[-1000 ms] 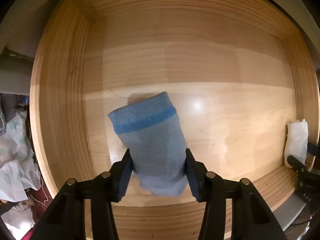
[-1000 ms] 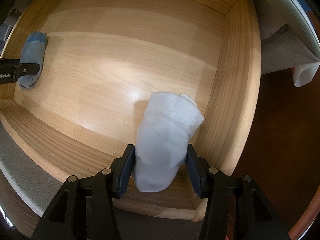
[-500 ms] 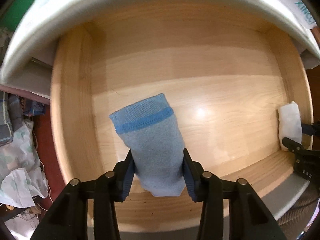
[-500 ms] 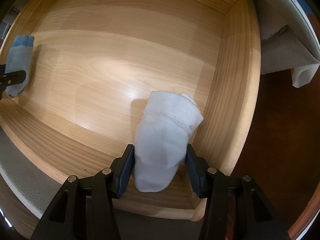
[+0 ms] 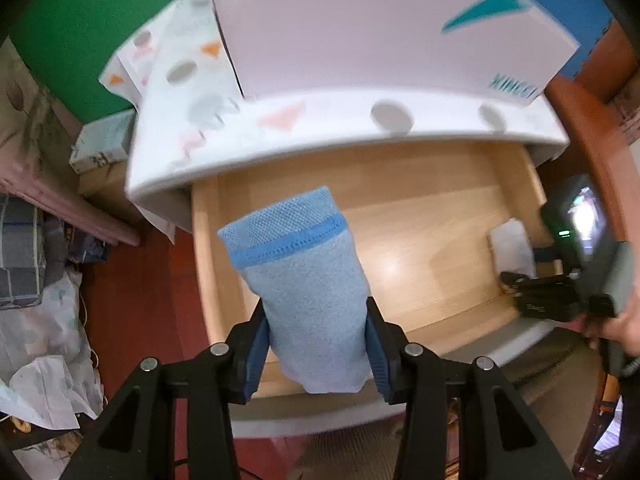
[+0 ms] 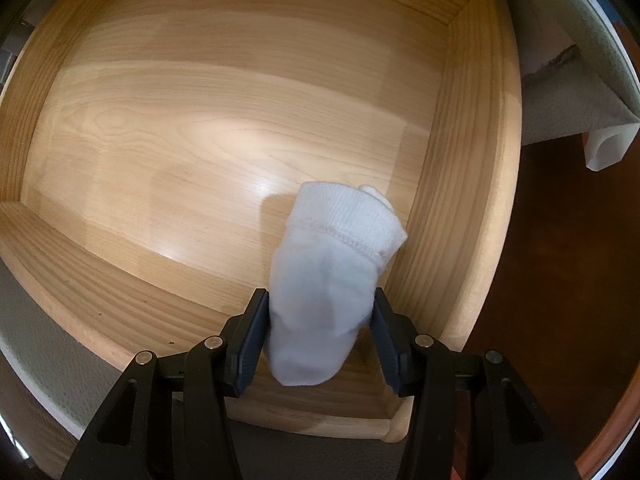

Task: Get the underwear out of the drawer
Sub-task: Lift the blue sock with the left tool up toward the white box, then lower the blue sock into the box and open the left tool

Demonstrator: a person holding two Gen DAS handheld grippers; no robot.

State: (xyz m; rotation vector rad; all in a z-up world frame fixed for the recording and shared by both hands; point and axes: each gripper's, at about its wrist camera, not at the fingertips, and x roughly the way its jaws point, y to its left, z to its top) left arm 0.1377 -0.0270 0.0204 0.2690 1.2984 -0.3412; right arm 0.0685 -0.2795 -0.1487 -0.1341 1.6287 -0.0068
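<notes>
My left gripper (image 5: 316, 350) is shut on a rolled light-blue garment (image 5: 308, 292) with a darker blue band, held high above the open wooden drawer (image 5: 432, 184). In the left wrist view the white roll (image 5: 514, 246) lies at the drawer's right end, with the right gripper (image 5: 520, 276) and a person's hand (image 5: 618, 328) over it. In the right wrist view my right gripper (image 6: 320, 334) is shut on the white rolled garment (image 6: 328, 276), which rests low in the drawer's near right corner beside the side wall (image 6: 468, 184). The blue roll is out of that view.
A white cabinet top (image 5: 360, 120) with a white and teal box (image 5: 380, 24) overhangs the drawer's back. Patterned cloth and clutter (image 5: 44, 360) lie on the red-brown floor (image 5: 144, 296) to the left. Dark floor (image 6: 560, 280) lies right of the drawer.
My left gripper has lifted the blue roll up out of the drawer, so the cabinet top and room have come into sight. The right gripper and white roll have not moved.
</notes>
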